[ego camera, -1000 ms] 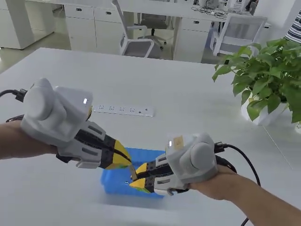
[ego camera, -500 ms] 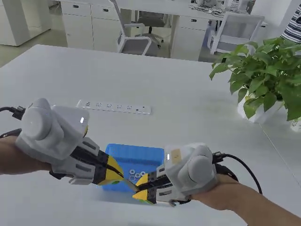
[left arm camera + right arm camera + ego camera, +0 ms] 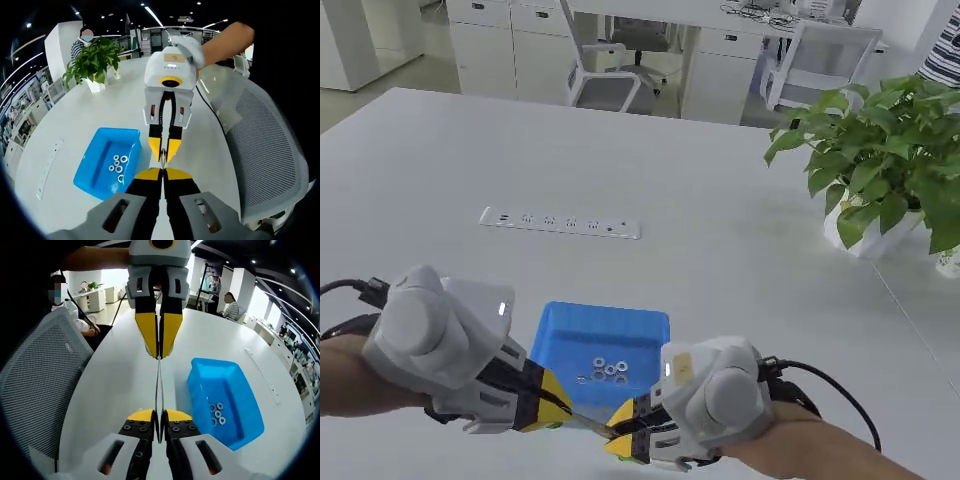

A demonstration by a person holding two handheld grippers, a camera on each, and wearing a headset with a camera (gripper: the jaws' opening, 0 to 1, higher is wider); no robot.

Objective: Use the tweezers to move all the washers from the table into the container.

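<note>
Head view has your left gripper [image 3: 558, 408] and right gripper [image 3: 622, 436] meeting nose to nose just in front of the blue plastic container [image 3: 605, 312]. Both are clenched on the thin steel tweezers [image 3: 159, 385], likely a handover to reset your hold. The small metal washers [image 3: 605, 370] lie clustered inside the container; whether any remain on the white table [image 3: 720, 230] is hard to tell.

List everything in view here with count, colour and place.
table: one, white, under everything
container: one, blue, on the table beyond the grippers
washers: about five, silver, inside the container
tweezers: one, metallic, between both grippers' tips
power strip: one, white, beyond the container
potted plant: one, green, table's right edge
office chairs: two, white, behind the table
left gripper: one, grey, yellow-tipped, shut on tweezers
right gripper: one, same colours, shut on tweezers
</note>
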